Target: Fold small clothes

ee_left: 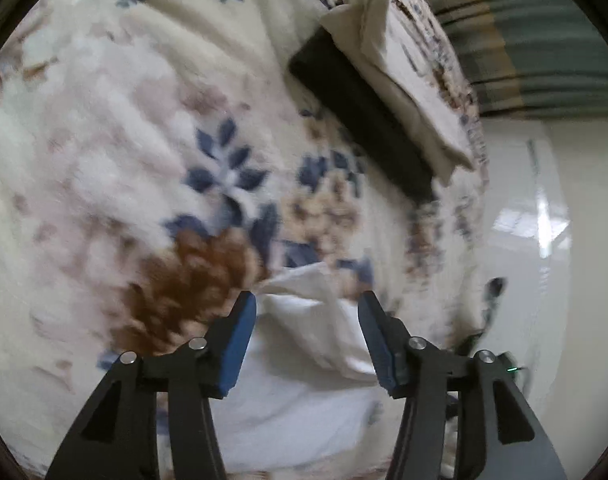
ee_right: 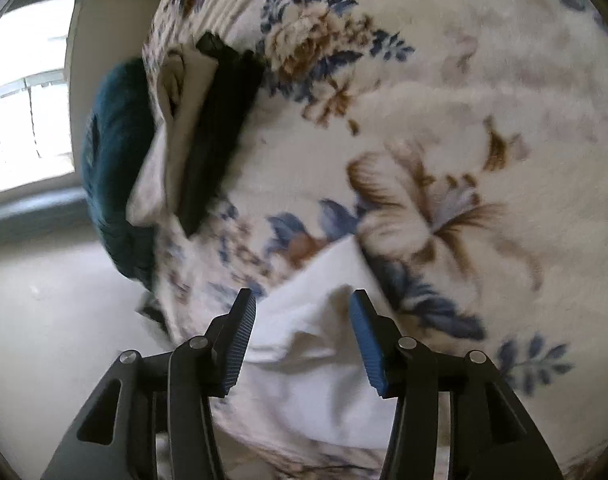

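Observation:
A white garment [ee_left: 304, 360] lies rumpled on the floral blanket [ee_left: 123, 140], low in the left wrist view. My left gripper [ee_left: 308, 304] is open, its blue pads on either side of a raised fold of the garment. In the right wrist view the same white garment [ee_right: 304, 360] lies below my right gripper [ee_right: 301, 302], which is open with a corner of the cloth between its pads. Neither gripper holds the cloth.
A folded stack, a cream garment [ee_left: 396, 72] on a black one [ee_left: 364, 120], sits near the bed's edge; it also shows in the right wrist view [ee_right: 207, 132]. A teal cushion [ee_right: 115, 168] lies beside it. The pale floor [ee_left: 536, 260] is beyond the edge.

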`<action>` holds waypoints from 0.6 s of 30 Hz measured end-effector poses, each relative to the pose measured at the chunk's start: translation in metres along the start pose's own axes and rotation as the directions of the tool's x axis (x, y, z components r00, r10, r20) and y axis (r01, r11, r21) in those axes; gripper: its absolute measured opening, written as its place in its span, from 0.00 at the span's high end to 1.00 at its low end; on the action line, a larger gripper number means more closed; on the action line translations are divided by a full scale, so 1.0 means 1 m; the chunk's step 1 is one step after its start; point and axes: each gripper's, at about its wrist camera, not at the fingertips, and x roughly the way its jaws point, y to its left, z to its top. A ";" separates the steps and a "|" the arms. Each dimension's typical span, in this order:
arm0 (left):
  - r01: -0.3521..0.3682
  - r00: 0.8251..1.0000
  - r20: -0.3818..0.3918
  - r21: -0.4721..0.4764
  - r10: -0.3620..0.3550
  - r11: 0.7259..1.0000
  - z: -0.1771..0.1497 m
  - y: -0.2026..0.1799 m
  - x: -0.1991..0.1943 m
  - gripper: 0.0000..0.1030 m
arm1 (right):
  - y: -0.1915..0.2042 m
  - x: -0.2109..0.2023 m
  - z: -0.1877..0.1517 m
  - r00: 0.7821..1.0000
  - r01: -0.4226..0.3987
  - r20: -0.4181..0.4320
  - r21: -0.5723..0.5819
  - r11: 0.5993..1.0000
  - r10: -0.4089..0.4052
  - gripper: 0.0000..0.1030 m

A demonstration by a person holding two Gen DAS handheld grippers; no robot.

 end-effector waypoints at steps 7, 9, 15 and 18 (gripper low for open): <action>-0.077 0.992 -0.093 0.049 0.081 0.996 0.003 0.002 0.043 0.51 | 0.019 0.038 -0.012 0.982 0.121 -0.113 -0.251 0.961 -0.153 0.50; -0.041 0.995 -0.090 0.028 0.043 0.999 0.019 -0.008 0.059 0.51 | 0.025 0.055 0.001 0.984 0.088 -0.133 -0.196 0.977 -0.115 0.50; -0.033 0.999 -0.017 0.045 0.034 0.998 0.066 -0.033 0.063 0.51 | 0.042 0.047 0.042 0.999 0.035 0.004 -0.084 0.996 -0.035 0.50; -0.040 0.999 0.004 0.075 0.040 0.996 0.069 -0.032 0.047 0.51 | 0.046 0.033 0.044 0.994 0.104 0.041 -0.142 0.984 -0.099 0.50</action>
